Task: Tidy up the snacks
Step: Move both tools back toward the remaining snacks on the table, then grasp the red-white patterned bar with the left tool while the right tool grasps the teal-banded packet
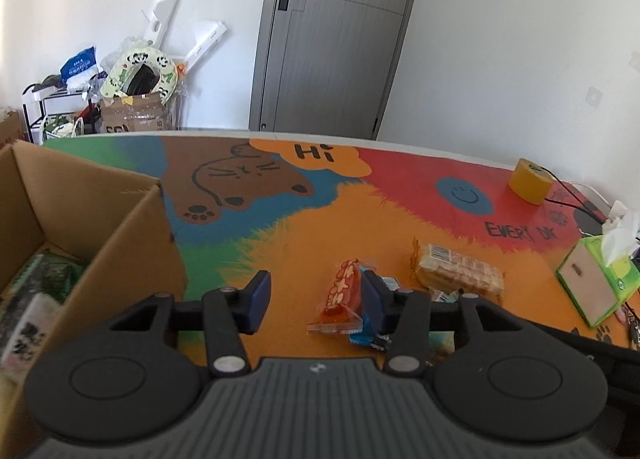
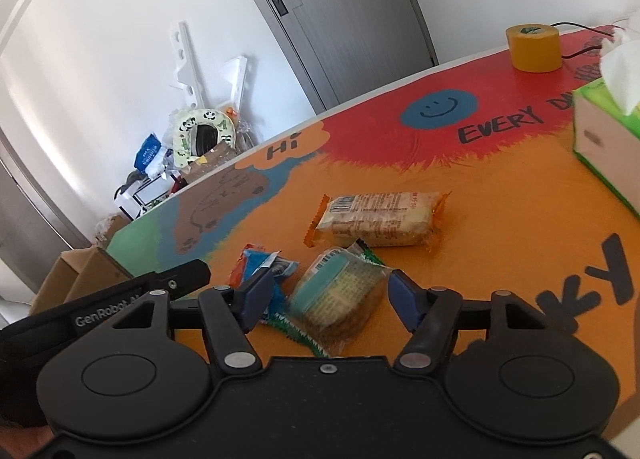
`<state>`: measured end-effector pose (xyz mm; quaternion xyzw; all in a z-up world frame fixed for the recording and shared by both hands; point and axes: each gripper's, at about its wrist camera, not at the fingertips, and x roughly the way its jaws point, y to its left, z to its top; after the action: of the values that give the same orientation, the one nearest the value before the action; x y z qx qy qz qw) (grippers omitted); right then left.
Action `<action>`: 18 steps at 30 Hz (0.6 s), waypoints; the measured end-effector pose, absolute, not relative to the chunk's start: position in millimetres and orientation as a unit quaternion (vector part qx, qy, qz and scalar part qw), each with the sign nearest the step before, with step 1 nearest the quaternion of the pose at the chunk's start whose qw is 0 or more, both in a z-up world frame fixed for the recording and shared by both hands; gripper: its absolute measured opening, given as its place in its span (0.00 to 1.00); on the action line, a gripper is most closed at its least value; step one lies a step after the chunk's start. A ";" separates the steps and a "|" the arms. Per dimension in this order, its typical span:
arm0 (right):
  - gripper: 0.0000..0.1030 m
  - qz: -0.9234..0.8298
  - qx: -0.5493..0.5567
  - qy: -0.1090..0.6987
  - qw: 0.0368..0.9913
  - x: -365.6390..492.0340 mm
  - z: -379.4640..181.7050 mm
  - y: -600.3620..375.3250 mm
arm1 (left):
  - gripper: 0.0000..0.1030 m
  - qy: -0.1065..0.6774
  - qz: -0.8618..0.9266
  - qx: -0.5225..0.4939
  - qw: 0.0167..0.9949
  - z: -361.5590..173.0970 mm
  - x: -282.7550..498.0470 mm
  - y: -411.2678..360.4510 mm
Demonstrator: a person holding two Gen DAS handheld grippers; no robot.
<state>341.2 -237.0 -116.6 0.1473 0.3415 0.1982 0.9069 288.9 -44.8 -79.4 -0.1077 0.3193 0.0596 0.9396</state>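
Note:
Several snack packs lie on the colourful table mat. In the left wrist view my left gripper (image 1: pixel 316 295) is open, with an orange-red snack pack (image 1: pixel 338 305) lying just inside its right finger and a blue pack (image 1: pixel 368 333) under that finger. A long biscuit pack (image 1: pixel 460 273) lies further right. A cardboard box (image 1: pixel 80 219) with packs inside stands at the left. In the right wrist view my right gripper (image 2: pixel 330 299) is open around a teal-labelled cracker pack (image 2: pixel 340 299) on the mat. The blue pack (image 2: pixel 264 271) and the biscuit pack (image 2: pixel 376 219) lie beyond.
A green tissue box (image 1: pixel 596 283) stands at the right edge, also in the right wrist view (image 2: pixel 608 139). A yellow tape roll (image 1: pixel 530 181) and a black cable sit at the far right. A grey door and clutter stand beyond the table's far edge.

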 end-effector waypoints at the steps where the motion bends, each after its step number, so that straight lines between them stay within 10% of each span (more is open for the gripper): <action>1: 0.63 0.196 0.147 0.342 0.907 343.6 -117.9 -235.5 | 0.46 0.322 0.060 -0.110 0.938 -81.6 292.6 -44.0; 13: 0.65 0.156 0.135 0.343 0.916 369.2 -127.2 -221.5 | 0.44 0.339 0.054 -0.126 0.931 -109.9 316.0 -41.9; 18: 0.69 0.148 0.096 0.335 0.926 369.2 -128.6 -208.9 | 0.26 0.334 0.059 -0.107 0.935 -111.2 313.5 -41.9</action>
<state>369.2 -208.9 -128.6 0.0965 0.3349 0.1481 0.9255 313.5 -41.9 -111.2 -0.1074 0.3338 0.0594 0.9346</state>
